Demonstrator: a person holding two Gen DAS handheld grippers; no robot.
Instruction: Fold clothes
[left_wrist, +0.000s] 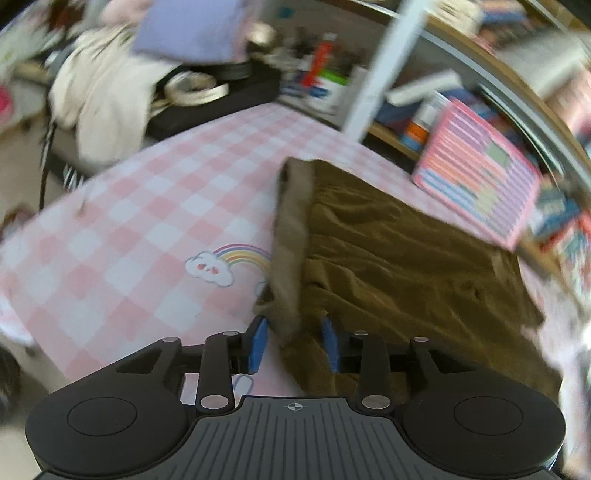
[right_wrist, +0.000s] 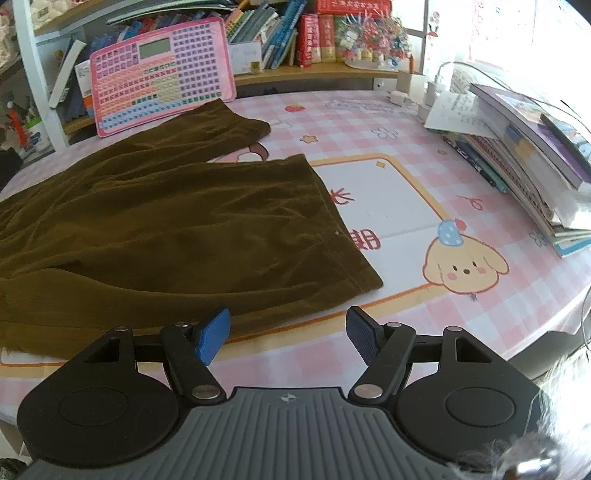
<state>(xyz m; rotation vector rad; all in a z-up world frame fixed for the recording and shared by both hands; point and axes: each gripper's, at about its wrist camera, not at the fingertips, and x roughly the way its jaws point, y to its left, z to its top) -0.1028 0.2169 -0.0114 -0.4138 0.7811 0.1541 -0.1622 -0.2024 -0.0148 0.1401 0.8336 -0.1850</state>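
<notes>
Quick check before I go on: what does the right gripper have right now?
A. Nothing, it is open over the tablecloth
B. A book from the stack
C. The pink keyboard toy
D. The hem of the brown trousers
A. The right gripper has its blue pads spread wide with only the pink checked tablecloth between them; the brown trousers lie just ahead to its left, untouched.

Left wrist view is heavily motion-smeared; the shelf clutter beyond the brown trousers (left_wrist: 388, 258) is streaked, only the gripper body stays crisp. Right wrist view is sharp and brightly daylit, with the upper right corner beyond the stacked books (right_wrist: 524, 155) blown out to white. Shadows are soft. Straight shelf lines are bowed by fisheye at the edges.
</notes>
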